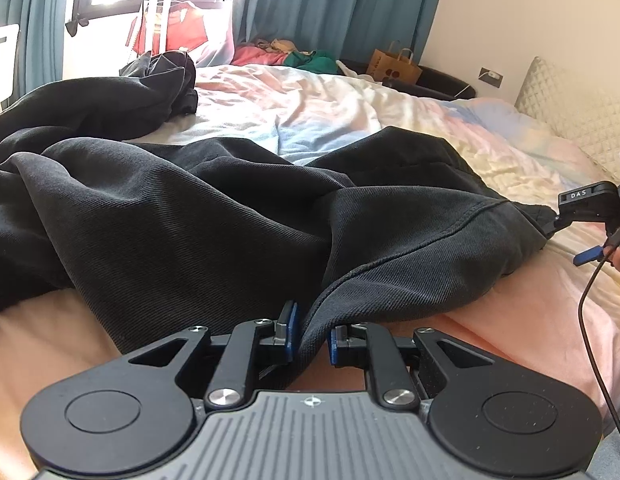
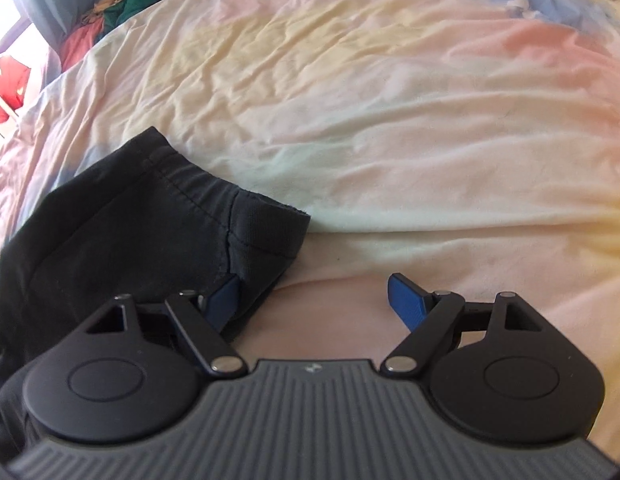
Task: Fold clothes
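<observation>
A black twill garment lies rumpled across the pastel bedsheet. My left gripper is at its near hem, and its blue pads are shut on a fold of the fabric. At the right edge of the left wrist view, my right gripper meets the garment's stitched corner. In the right wrist view the right gripper stands wide open. That corner drapes over its left pad, while the right pad is bare above the sheet.
A second dark garment is heaped at the far left of the bed. Coloured clothes and a paper bag sit beyond the bed's far side. A quilted headboard is at right. A black cable hangs from the right gripper.
</observation>
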`<action>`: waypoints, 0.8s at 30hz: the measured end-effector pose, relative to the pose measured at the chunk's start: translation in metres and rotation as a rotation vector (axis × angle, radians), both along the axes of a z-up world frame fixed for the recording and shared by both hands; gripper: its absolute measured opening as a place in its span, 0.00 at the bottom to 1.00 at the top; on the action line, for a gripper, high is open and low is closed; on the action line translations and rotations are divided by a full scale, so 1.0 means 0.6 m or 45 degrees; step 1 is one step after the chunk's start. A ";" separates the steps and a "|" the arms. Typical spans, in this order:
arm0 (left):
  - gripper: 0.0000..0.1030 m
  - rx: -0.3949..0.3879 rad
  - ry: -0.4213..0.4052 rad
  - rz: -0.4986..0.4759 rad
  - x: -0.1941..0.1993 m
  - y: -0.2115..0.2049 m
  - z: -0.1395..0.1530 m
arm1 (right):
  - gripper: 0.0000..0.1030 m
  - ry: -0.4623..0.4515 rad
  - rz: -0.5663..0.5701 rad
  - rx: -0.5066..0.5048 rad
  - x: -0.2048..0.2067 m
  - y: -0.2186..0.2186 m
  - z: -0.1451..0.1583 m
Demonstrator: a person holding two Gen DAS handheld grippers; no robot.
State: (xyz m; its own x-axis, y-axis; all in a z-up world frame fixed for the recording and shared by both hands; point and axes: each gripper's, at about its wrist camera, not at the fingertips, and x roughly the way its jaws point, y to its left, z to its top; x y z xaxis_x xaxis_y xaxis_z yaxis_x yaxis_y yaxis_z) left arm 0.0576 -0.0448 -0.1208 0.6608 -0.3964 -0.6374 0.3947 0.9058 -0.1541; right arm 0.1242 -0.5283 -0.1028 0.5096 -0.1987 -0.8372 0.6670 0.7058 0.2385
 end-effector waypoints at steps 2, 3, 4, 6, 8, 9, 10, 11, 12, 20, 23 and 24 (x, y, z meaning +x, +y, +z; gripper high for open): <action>0.18 0.003 -0.002 0.000 -0.002 0.002 0.002 | 0.80 -0.051 -0.056 0.055 -0.008 -0.010 0.004; 0.22 0.005 0.003 0.004 -0.004 0.005 0.005 | 0.79 -0.097 -0.086 0.078 -0.013 -0.012 0.010; 0.30 -0.005 0.017 0.010 -0.005 0.010 0.010 | 0.79 -0.155 -0.110 0.121 -0.018 -0.014 0.015; 0.46 -0.051 0.057 0.025 -0.009 0.027 0.022 | 0.79 -0.228 -0.146 0.224 -0.024 -0.020 0.015; 0.56 -0.129 0.113 0.059 -0.018 0.057 0.040 | 0.79 -0.253 -0.172 0.346 -0.025 -0.025 0.004; 0.65 -0.170 0.143 0.086 -0.023 0.074 0.050 | 0.80 -0.265 -0.185 0.416 -0.023 -0.026 -0.005; 0.78 -0.225 0.154 0.131 -0.029 0.098 0.061 | 0.80 -0.277 -0.196 0.487 -0.022 -0.027 -0.015; 0.85 -0.281 0.164 0.177 -0.034 0.123 0.072 | 0.80 -0.293 -0.203 0.558 -0.020 -0.029 -0.026; 0.91 -0.364 0.167 0.255 -0.040 0.158 0.082 | 0.81 -0.313 -0.213 0.643 -0.017 -0.029 -0.038; 0.95 -1.061 0.516 1.017 0.000 0.413 0.018 | 0.37 -0.376 -0.258 0.647 0.018 -0.028 -0.055; 0.92 -1.198 0.491 1.194 0.008 0.460 -0.011 | 0.16 -0.350 -0.245 0.584 0.037 -0.028 -0.056; 0.89 -1.215 0.455 1.241 0.006 0.468 -0.012 | 0.11 -0.371 -0.248 0.577 0.041 -0.032 -0.054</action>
